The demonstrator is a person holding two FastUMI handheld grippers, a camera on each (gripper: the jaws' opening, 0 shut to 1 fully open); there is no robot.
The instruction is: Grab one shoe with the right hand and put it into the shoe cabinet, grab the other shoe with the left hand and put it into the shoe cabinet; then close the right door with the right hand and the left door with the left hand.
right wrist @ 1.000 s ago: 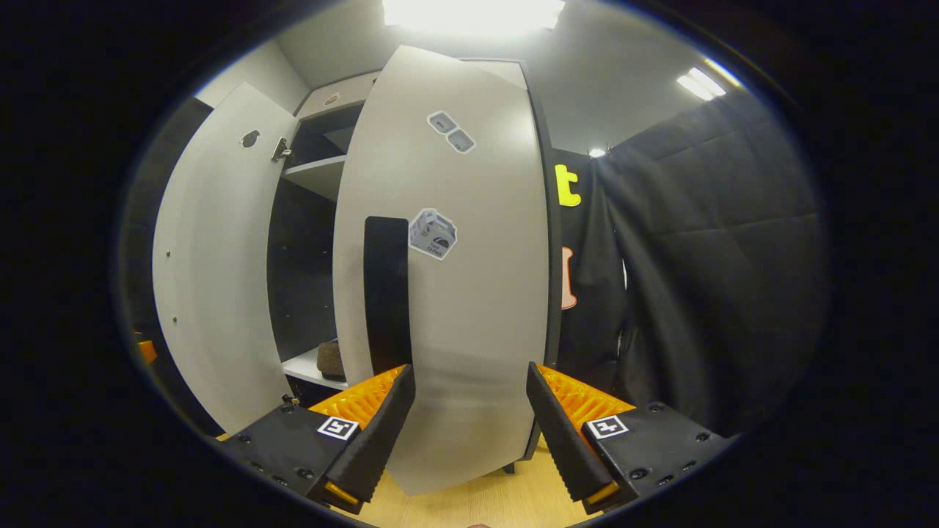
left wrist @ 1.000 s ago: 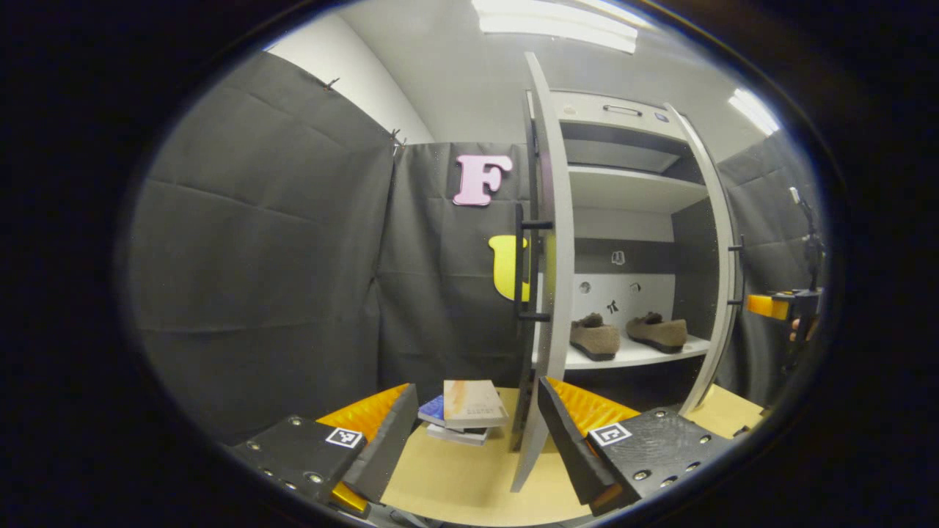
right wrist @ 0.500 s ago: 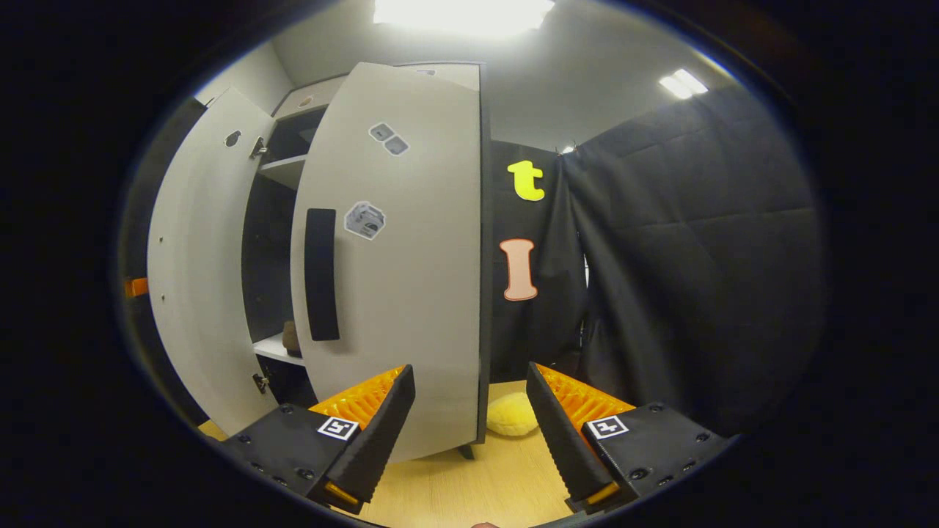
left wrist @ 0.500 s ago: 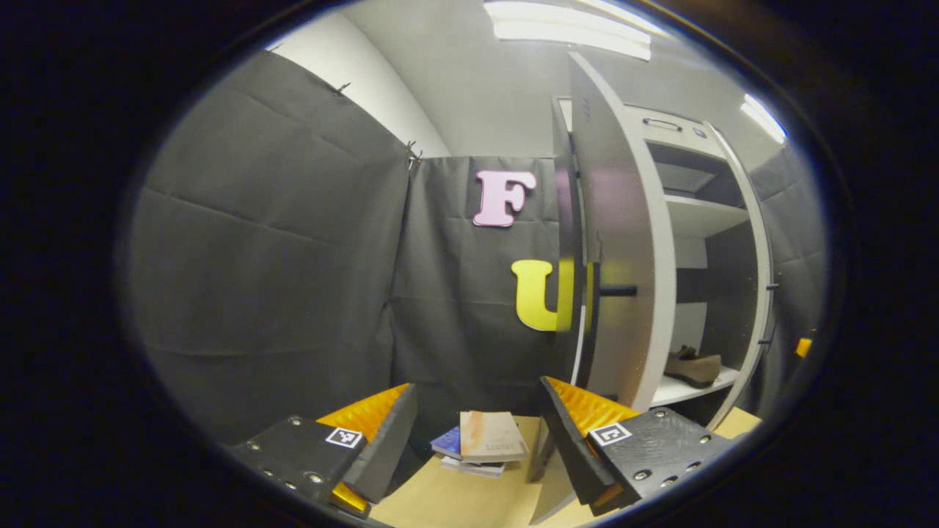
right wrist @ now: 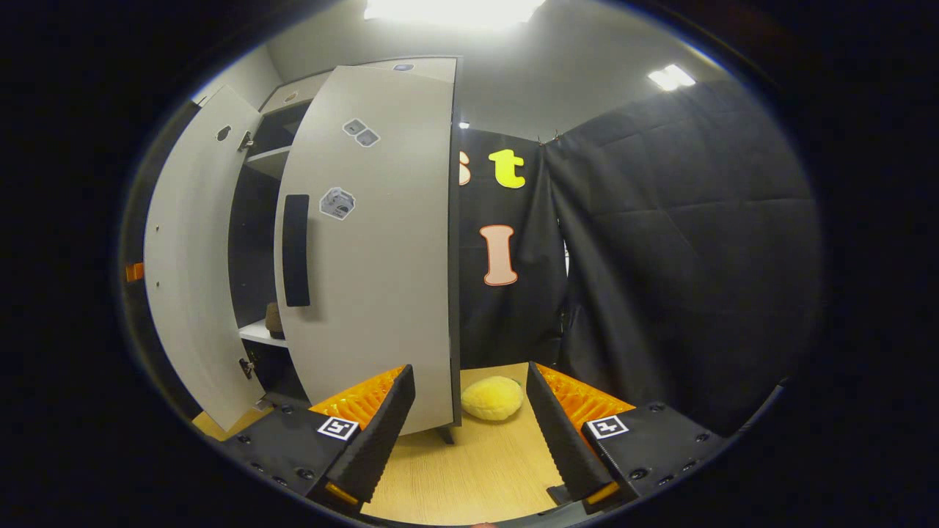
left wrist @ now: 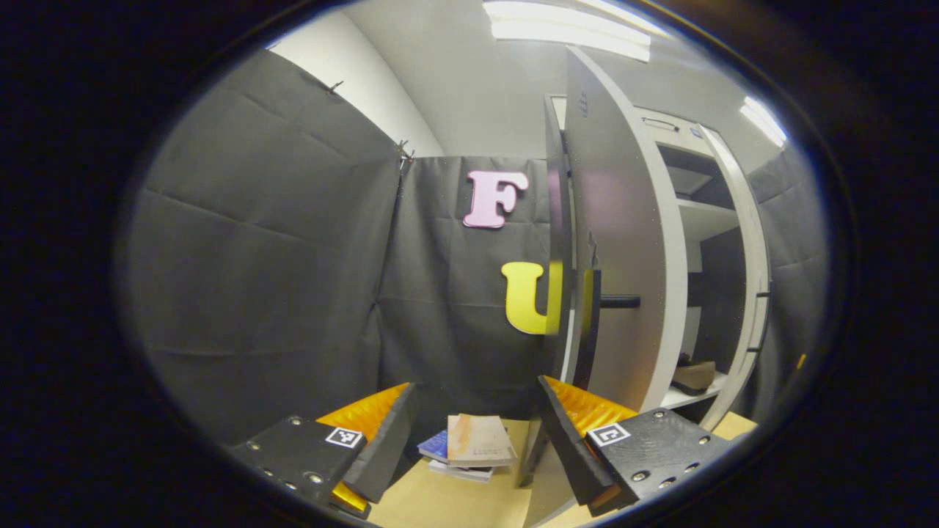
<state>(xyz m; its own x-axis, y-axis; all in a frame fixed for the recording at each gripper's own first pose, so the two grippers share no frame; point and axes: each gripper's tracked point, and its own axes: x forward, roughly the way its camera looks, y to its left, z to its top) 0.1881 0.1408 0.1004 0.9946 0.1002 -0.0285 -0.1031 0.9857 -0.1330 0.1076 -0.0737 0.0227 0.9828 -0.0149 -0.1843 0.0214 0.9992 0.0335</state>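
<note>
Shoe cabinet (right wrist: 367, 242), both doors ajar, on a pale wooden floor (right wrist: 477, 469).

We list, left to right: left gripper (left wrist: 475, 433), jaws wide and empty; stacked books (left wrist: 469, 447); left door (left wrist: 616, 242); one shoe (left wrist: 693, 375) on the lower shelf; right door (right wrist: 381, 293) bearing stickers (right wrist: 337, 203) we cannot read; yellow plush (right wrist: 491, 398); right gripper (right wrist: 469, 433), jaws wide and empty.

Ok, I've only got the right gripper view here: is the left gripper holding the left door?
Observer: No. The left gripper is open with nothing between its fingers; the left door stands ajar ahead of it.
Operator: Where's that door's handle?
Observer: A black handle sticks out of the door face turned toward the left gripper.
Operator: Anything beside the door?
Observer: In the left gripper view, a stack of books lies on the wooden surface left of it.
</note>
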